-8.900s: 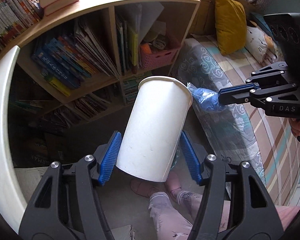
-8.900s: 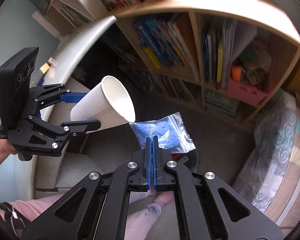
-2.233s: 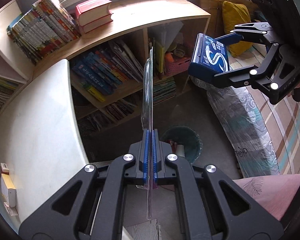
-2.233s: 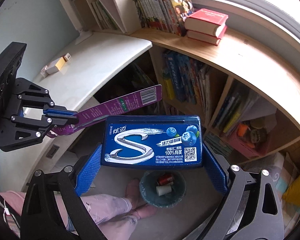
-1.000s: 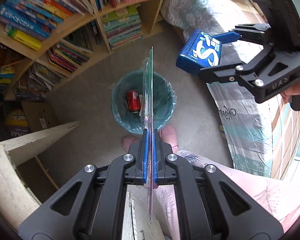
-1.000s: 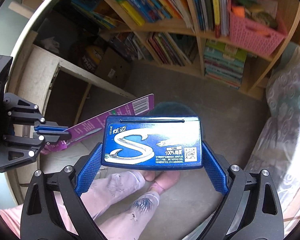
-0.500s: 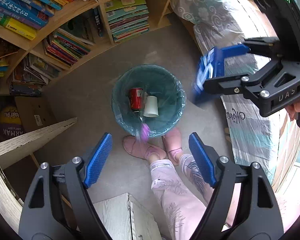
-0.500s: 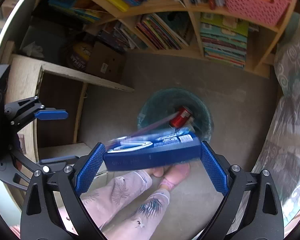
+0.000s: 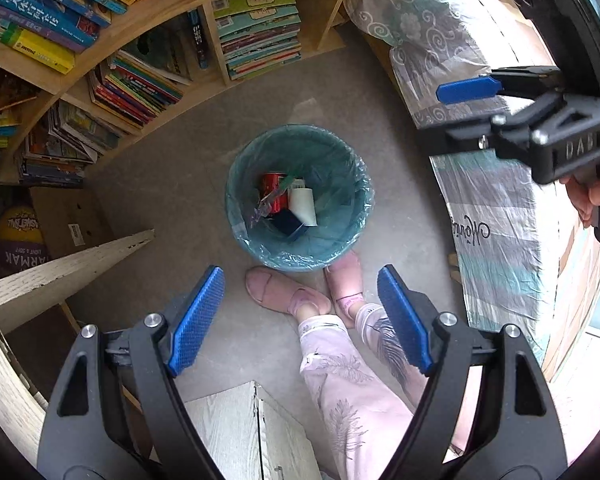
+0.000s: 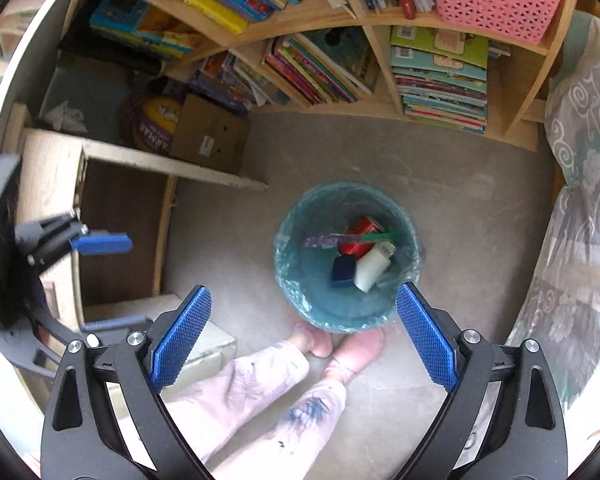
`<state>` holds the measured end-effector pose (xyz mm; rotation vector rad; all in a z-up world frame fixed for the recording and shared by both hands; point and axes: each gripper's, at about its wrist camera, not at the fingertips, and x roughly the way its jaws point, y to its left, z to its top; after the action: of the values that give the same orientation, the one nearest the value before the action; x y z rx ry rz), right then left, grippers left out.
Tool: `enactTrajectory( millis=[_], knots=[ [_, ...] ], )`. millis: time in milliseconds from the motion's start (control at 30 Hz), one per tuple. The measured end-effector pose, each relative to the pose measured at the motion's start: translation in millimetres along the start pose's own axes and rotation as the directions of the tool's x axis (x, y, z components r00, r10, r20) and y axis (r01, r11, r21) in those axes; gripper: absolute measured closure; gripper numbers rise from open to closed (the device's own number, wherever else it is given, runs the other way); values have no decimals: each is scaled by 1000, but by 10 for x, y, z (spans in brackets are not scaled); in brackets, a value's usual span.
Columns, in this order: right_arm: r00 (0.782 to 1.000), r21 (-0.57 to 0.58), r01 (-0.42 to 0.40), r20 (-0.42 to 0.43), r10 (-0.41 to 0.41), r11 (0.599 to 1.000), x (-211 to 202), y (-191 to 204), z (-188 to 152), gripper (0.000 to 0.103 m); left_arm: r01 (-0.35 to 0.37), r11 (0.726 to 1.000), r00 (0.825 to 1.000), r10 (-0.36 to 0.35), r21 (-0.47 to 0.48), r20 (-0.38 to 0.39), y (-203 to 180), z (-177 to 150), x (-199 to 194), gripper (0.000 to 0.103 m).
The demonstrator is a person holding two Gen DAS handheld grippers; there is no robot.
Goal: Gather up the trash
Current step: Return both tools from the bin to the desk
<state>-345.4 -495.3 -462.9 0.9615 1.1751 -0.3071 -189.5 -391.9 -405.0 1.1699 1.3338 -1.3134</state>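
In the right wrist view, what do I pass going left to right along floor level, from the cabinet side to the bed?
Other gripper's blue pad → brown cardboard box → teal plastic-lined bin holding the trash → grey swirl-patterned bedcover.

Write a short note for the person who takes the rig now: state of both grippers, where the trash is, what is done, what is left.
Left gripper: open, empty, above the trash bin.
Right gripper: open, empty, also over the bin.
In the bin: red can, white paper cup, blue gum box, purple flat package.
Done: these four pieces lie inside the bin.
Left: no more loose trash shows in either view; look around the room before you stop.
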Motion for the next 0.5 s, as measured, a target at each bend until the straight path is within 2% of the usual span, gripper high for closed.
enactTrajectory(
  millis=[367, 467, 500],
  knots=[
    [1000, -14, 18, -9, -18, 1000, -90, 7, 16, 10, -15, 999, 1000, 16, -28, 10, 106, 39, -81, 26],
    [1000, -24, 23, -11, -24, 999, -147, 48, 19, 10, -21, 999, 1000, 22, -30, 19, 125, 48, -143, 24],
    [1000, -28, 24, -9, -24, 999, -174, 64, 22, 10, -30, 999, 999, 31, -34, 22, 130, 51, -174, 21]
  ],
)
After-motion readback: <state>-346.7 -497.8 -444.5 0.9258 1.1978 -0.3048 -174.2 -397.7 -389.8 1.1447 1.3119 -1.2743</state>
